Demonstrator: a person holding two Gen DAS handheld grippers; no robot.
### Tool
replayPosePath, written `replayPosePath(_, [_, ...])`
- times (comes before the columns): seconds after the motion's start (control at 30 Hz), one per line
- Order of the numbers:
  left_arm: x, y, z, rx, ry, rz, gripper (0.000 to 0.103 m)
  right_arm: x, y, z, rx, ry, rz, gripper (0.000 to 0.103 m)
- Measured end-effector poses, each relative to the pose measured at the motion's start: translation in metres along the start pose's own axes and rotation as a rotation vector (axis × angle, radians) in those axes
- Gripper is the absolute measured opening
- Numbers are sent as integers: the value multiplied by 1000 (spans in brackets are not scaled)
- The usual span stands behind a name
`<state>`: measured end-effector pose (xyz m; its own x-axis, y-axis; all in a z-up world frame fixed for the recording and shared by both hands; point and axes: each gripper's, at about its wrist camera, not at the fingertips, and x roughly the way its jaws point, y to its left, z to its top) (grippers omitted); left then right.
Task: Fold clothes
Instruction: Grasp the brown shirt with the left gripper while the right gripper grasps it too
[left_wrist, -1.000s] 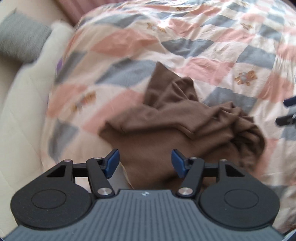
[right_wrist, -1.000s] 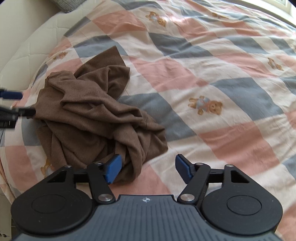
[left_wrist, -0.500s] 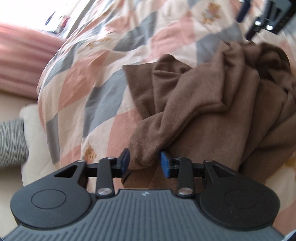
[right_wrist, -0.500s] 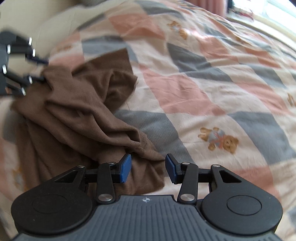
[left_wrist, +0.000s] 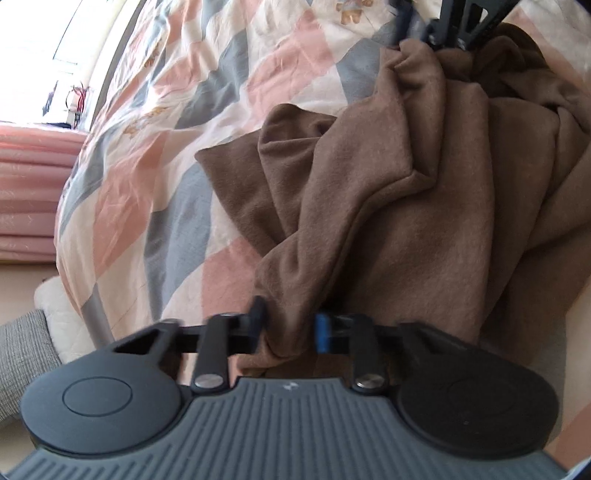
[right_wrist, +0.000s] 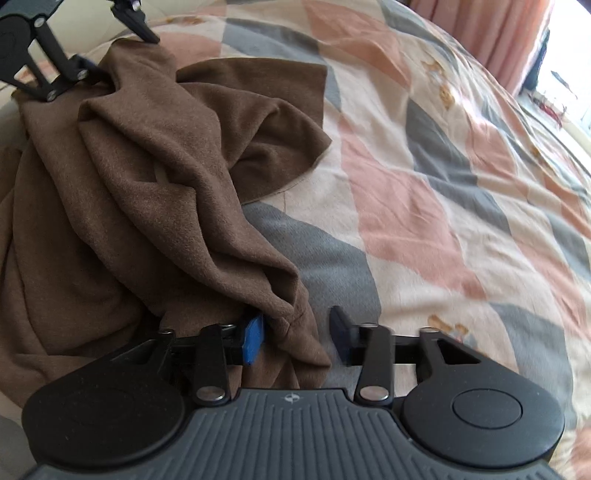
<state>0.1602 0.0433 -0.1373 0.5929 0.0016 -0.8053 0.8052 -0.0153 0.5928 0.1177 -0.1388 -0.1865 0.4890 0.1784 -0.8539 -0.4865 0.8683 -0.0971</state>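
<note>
We see a checked quilt (right_wrist: 443, 192) covering the bed, and on it our brown garment (right_wrist: 147, 177) lies crumpled in a heap, nothing folded yet. We judge the task barely begun: spreading it flat and all folds remain. Our left gripper (left_wrist: 291, 328) is closing on a bunched edge of the garment, pads pressing the cloth. Our right gripper (right_wrist: 295, 338) is closing too, a corner of cloth between its jaws, one pad apparently not yet touching.

Soft daylight, blown-out window (left_wrist: 55, 55) glare at one corner, strong fisheye edge bending, slight motion blur
</note>
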Motion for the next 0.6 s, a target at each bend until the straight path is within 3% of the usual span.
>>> replayPosePath(0.03, [-1,1,0,-20,0,11,10,-2,1,0,-11,-8,-4,4])
replayPosePath(0.23, [-25,16,-1,-221,-20,34,7,-38,-2,1,10,-106,-79,3])
replayPosePath(0.37, [-65,39,0,-407,-80,54,7,-83,-20,-1,120,-197,-156,3])
replayPosePath(0.6, [-150,68,15,-579,-206,161,5,-167,-49,-15,230,-339,-282,3])
